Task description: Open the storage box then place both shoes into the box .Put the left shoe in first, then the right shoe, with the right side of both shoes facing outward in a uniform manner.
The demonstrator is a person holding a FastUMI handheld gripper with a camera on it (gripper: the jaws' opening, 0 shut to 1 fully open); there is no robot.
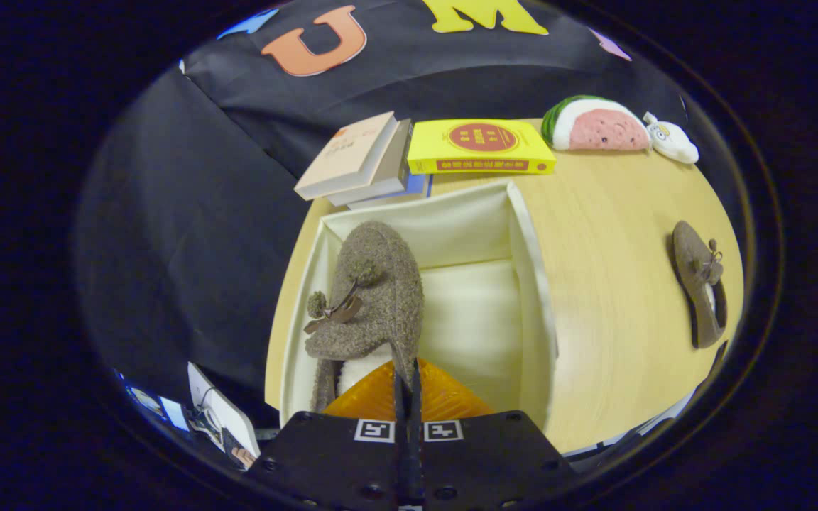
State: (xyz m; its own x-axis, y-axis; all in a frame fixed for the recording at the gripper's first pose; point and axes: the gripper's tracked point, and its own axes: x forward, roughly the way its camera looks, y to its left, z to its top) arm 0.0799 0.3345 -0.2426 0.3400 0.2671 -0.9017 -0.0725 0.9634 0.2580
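A brown fuzzy shoe (373,298) with pom-poms and a small bow hangs from my gripper (407,380), whose fingers are pinched shut on the rim at its heel. The shoe is tilted on its side, toe pointing away, over the left part of the open cream storage box (522,284). The box's pale inner floor shows to the right of the shoe. Whether the shoe touches the box floor is unclear. The second brown shoe (699,284) lies on the wooden table (615,298), well to the right of the box.
Behind the box lie a stack of books (359,160) and a yellow book (478,145). A watermelon-slice plush (597,124) and a small white plush (673,140) sit at the table's far right. The table's left edge runs close beside the box.
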